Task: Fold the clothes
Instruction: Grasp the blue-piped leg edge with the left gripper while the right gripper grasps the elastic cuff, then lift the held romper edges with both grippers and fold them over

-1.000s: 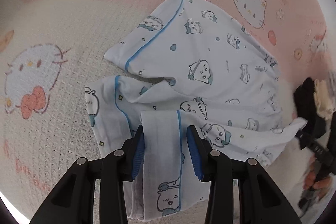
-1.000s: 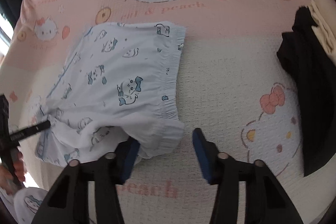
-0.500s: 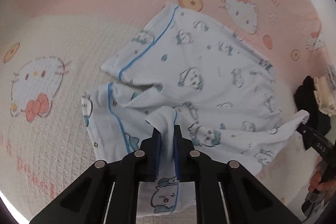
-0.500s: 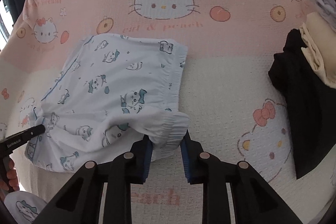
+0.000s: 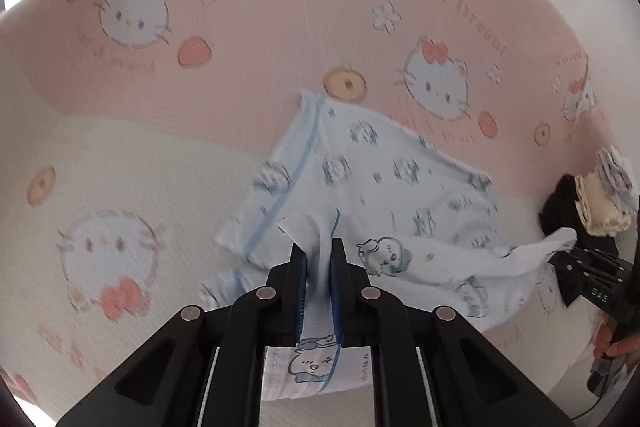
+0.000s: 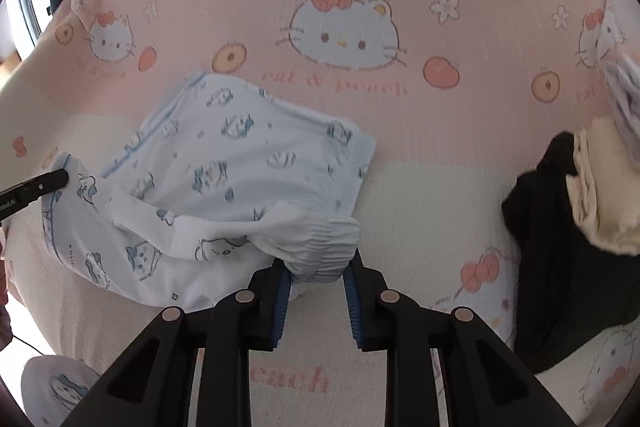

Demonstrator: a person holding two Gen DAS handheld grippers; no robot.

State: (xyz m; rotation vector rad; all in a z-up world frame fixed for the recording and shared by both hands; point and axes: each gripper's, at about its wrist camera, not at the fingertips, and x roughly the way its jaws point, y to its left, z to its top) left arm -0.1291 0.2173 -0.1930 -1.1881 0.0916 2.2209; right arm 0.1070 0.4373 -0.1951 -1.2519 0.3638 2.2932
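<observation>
Pale blue printed shorts (image 5: 372, 179) with blue piping lie on a pink and cream cat-print blanket (image 5: 248, 19). My left gripper (image 5: 319, 259) is shut on a leg hem of the shorts, lifting that fold off the blanket. In the right wrist view the shorts (image 6: 240, 155) spread left of centre, and my right gripper (image 6: 316, 275) is shut on the gathered elastic waistband (image 6: 320, 239), which bulges between the blue pads. The right gripper's tip (image 5: 576, 261) shows at the left view's right edge, and the left gripper's tip (image 6: 48, 181) at the right view's left edge.
A pile of black and cream clothes (image 6: 568, 211) sits at the right on the blanket (image 6: 420, 187). The same pile (image 5: 580, 211) appears at the far right of the left wrist view. A hand (image 5: 612, 337) holds the other gripper there.
Both grippers closed on the shorts, the left on the leg hem and the right on the waistband. Both then rose, pulling the held edges up off the blanket.
</observation>
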